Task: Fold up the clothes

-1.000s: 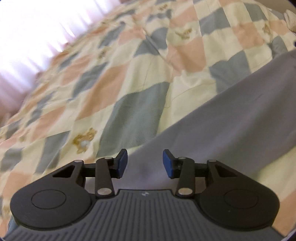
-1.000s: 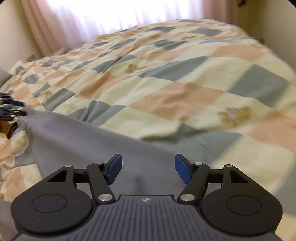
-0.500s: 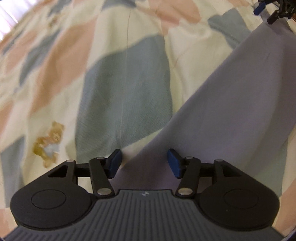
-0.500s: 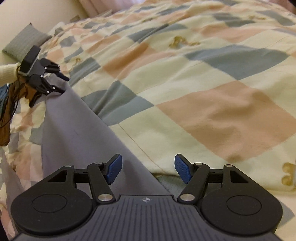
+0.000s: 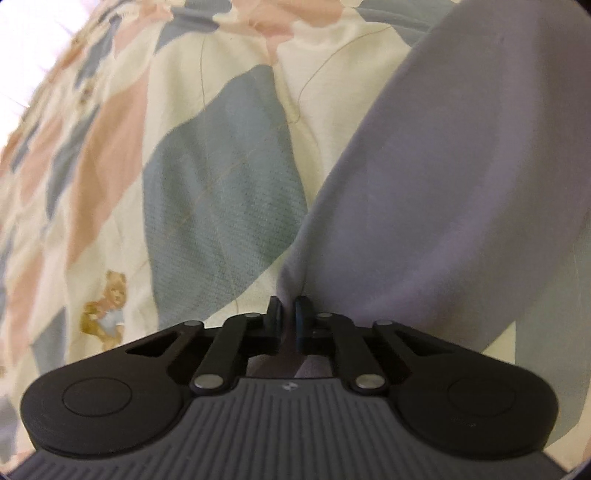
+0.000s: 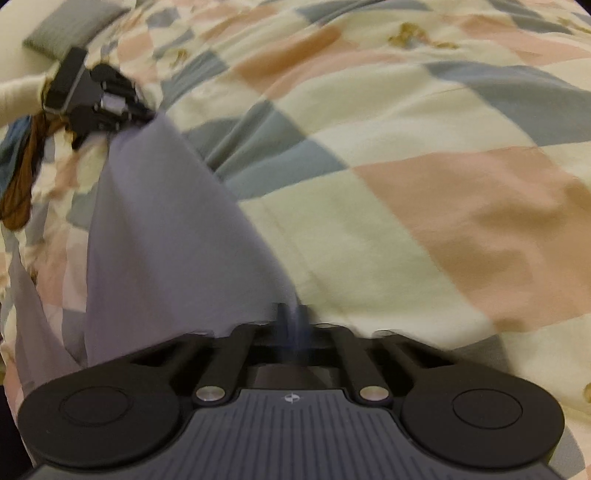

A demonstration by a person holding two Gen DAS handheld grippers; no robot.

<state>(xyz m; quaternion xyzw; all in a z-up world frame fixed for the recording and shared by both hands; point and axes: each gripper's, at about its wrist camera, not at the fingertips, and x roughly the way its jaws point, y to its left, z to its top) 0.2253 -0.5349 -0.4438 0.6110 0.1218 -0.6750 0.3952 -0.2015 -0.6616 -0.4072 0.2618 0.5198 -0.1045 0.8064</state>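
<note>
One garment on the bed: a lavender-grey cloth (image 5: 436, 192), spread over one checked quilt (image 5: 207, 184) of cream, blue and pink squares. Two grippers, both mine. My left gripper (image 5: 287, 314) has just closed; its two blue pads pinch a bunched corner of the cloth, no gap visible. My right gripper (image 6: 291, 321) has likewise just closed, jaws together on the opposite edge of the same cloth, though blur softens the pads. The cloth runs taut between the two grips. One teddy-bear print (image 5: 105, 310) shows near my left. One grey cushion (image 6: 70, 27) lies at the far corner.
</note>
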